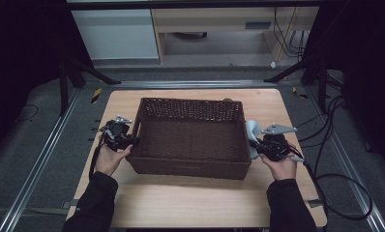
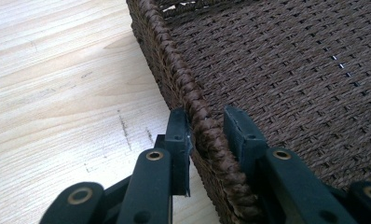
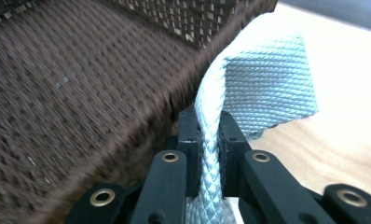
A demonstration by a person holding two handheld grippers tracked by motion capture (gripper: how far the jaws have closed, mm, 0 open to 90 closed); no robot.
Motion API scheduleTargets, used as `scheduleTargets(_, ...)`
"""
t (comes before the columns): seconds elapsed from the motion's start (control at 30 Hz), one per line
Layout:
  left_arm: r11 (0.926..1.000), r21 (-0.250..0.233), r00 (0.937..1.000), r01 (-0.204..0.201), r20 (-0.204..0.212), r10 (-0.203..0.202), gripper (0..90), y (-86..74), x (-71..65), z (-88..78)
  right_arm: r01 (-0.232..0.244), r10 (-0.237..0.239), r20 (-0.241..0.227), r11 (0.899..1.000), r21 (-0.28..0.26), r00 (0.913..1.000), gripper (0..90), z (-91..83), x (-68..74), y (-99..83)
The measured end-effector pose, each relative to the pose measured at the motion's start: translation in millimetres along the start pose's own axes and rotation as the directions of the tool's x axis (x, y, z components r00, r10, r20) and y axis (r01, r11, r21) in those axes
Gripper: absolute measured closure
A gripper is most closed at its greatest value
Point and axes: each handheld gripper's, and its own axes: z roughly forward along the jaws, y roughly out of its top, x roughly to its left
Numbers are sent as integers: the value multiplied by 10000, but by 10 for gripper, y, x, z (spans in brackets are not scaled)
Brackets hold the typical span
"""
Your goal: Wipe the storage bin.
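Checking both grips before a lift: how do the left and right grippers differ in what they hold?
The left gripper straddles the brown basket rim; the right gripper is shut on a pale woven cloth. The left's inner jaw stands off the rim; the right's jaws press tight. Both sit at the basket's sides.

The basket [image 1: 190, 137] is sitting in the middle of the counter [image 1: 190, 203]. The cloth [image 1: 253, 131] is hanging just beside its right wall, with one hand [image 1: 108, 159] at each side.

You see a light wooden surface [image 1: 195, 203] on a grey floor [image 1: 26, 159]. Metal rails [image 1: 40, 159] run beside it, and a pale cabinet [image 1: 115, 34] stands behind.
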Motion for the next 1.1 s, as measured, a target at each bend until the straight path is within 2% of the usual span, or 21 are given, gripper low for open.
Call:
scheduleTargets(0.07,10000,-52,10000,53,66,-52,710,-8,6,-3,160,-160,28,9998,-143,9999,834,-38,17,37)
scheduleTargets(0.3,10000,-68,10000,19,48,-18,707,-11,2,-5,261,-259,-45,9992,315,9997,835,25,51,-78)
scheduleTargets(0.37,10000,-65,10000,18,55,-18,707,-11,3,-5,39,-29,-158,9979,648,9999,835,67,54,-199)
scheduleTargets(0.43,10000,-66,10000,17,55,-16,707,-11,3,-5,28,-15,-179,9971,758,9998,834,84,54,-239)
scheduleTargets(0.5,10000,-75,10000,7,39,-7,708,-12,0,-5,-60,94,-285,9928,1198,9995,835,151,76,-350)
scheduleTargets(0.67,10000,-65,10000,-7,1,7,709,-11,-4,-6,-192,257,-410,9883,1513,9988,834,208,100,-435)
scheduleTargets(0.8,10000,-11,9998,-1,-187,0,718,-6,-19,-7,-90,134,-355,9926,1208,9993,834,154,98,-379)
scheduleTargets(0.83,10000,29,9995,0,-320,1,723,1,-29,-7,-33,56,-270,9965,832,9996,834,81,85,-310)
scheduleTargets(0.9,10000,40,9993,59,-367,-57,724,7,-27,-1,87,-79,-168,9989,462,9998,834,-2,73,-228)
scheduleTargets(1.0,9999,44,9990,108,-436,-106,723,25,-17,13,266,-267,-116,9996,-71,9996,834,-119,75,-117)
scheduleTargets(1.1,9999,80,9989,70,-462,-66,723,45,-3,27,461,-464,-138,9987,-236,9988,835,-164,102,-76)
